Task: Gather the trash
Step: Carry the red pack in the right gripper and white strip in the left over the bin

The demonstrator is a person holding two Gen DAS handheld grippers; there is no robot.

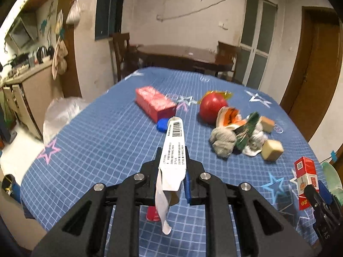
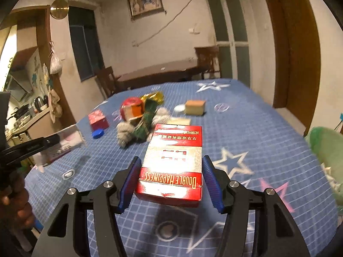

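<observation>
Black linkage arms fill the bottom of both wrist views. Between the fingers of the left gripper (image 1: 173, 160) sits a flattened white carton (image 1: 174, 150) printed with a barcode and small text; the jaws are nearly together and clamp it near its lower end, so it sticks out forward and a torn white strip hangs down from it. It is lifted off the blue checked tablecloth (image 1: 96, 145) with its star pattern.

In the right wrist view the right gripper (image 2: 170, 177) holds a red and white cigarette pack (image 2: 172, 167) marked "DOUBLE HAPPINESS" — the blue ribbed pads stand about half apart, one at each long side of the pack, which is off the cloth and casts a shadow beneath it. From the left wrist view the same pack shows upright at the right edge.

Further out lies a blue bottle cap (image 1: 162, 125), just beside a long red box (image 1: 154, 103). To the right of these is a heap of trash — grey crumpled tissue (image 1: 223, 142), a green wrapper (image 1: 246, 133) and an orange and white scrap (image 1: 230, 115) — touching a red ball-shaped object (image 1: 212, 107). Two tan foam cubes (image 1: 272, 150) sit at the heap's right side.

A green plastic bag (image 2: 328, 150) shows at the table's right edge. Beyond the cloth stand a dark wooden table (image 1: 182, 53) and chairs against the back wall.
</observation>
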